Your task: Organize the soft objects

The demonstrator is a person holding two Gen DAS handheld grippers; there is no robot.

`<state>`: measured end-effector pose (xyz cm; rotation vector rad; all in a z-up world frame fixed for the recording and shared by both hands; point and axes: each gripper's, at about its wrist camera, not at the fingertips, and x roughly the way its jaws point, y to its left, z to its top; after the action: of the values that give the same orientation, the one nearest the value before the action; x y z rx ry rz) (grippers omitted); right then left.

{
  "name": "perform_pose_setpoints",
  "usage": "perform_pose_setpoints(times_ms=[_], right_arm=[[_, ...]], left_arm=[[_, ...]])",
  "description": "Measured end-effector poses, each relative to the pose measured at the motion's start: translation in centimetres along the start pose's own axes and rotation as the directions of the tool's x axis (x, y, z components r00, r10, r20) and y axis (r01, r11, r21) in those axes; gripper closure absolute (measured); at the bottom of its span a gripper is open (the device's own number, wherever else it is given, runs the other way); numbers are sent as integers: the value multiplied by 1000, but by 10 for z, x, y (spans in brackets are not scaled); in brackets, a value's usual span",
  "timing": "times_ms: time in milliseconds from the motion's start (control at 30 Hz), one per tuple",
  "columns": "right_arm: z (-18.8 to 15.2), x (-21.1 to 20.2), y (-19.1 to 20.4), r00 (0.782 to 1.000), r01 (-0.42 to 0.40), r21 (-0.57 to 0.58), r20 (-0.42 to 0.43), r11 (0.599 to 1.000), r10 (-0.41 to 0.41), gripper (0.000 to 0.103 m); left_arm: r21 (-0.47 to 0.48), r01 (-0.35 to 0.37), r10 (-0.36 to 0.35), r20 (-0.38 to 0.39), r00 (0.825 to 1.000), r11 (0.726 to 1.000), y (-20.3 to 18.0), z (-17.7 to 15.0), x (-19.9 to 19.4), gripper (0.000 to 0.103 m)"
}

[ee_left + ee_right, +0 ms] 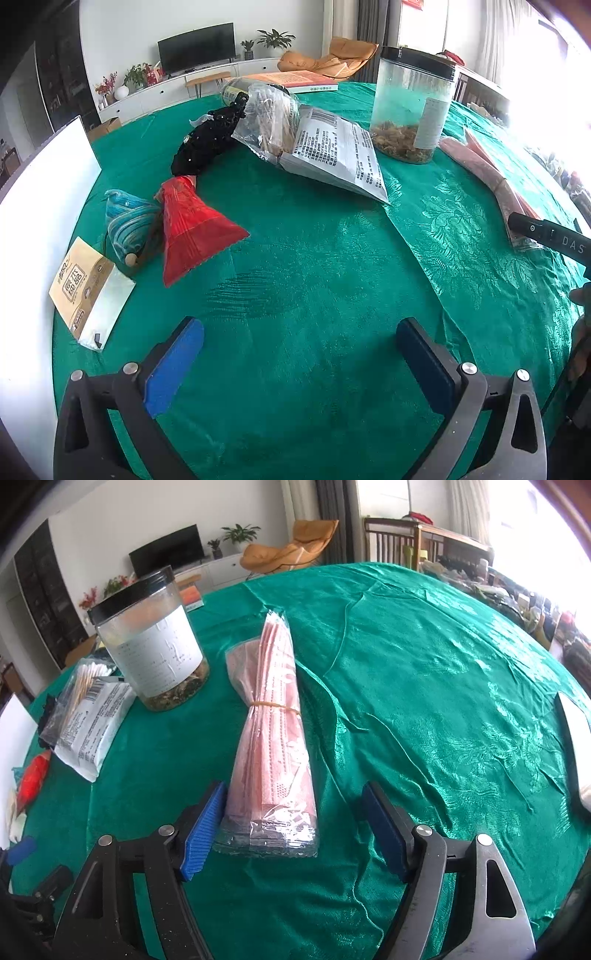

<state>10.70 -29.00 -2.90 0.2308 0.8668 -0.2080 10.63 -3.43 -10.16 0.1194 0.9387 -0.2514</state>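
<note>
A clear pack of pink face masks (271, 753), bound by a rubber band, lies on the green tablecloth; its near end sits between the pads of my open right gripper (295, 812), not squeezed. The pack also shows in the left wrist view (484, 166). My left gripper (299, 343) is open and empty above bare cloth. Beyond it lie a red pouch (192, 229), a blue striped pouch (125, 221), a black beaded piece (210, 144), a tissue pack (88, 291) and a white printed packet (332, 155).
A clear jar with a black lid (151, 638) stands left of the mask pack. A bag of cotton swabs (81, 683) lies by the white packet (92, 727). A white board (40, 192) stands at the table's left edge. A white object (576, 738) lies at the right.
</note>
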Motion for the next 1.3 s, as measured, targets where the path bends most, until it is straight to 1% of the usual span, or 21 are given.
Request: perform_pose_setpoints(times_ms=[167, 300, 1300], right_arm=[[-2, 3, 6, 1000, 16, -28, -15, 999, -17, 18], [-3, 5, 10, 999, 35, -50, -24, 998, -37, 17], [-4, 4, 11, 999, 44, -60, -27, 997, -45, 16]], left_arm=[[1, -1, 1, 0, 1000, 1000, 0, 0, 0, 0], [0, -1, 1, 0, 1000, 1000, 0, 0, 0, 0], [1, -2, 2, -1, 1000, 1000, 1, 0, 0, 0]])
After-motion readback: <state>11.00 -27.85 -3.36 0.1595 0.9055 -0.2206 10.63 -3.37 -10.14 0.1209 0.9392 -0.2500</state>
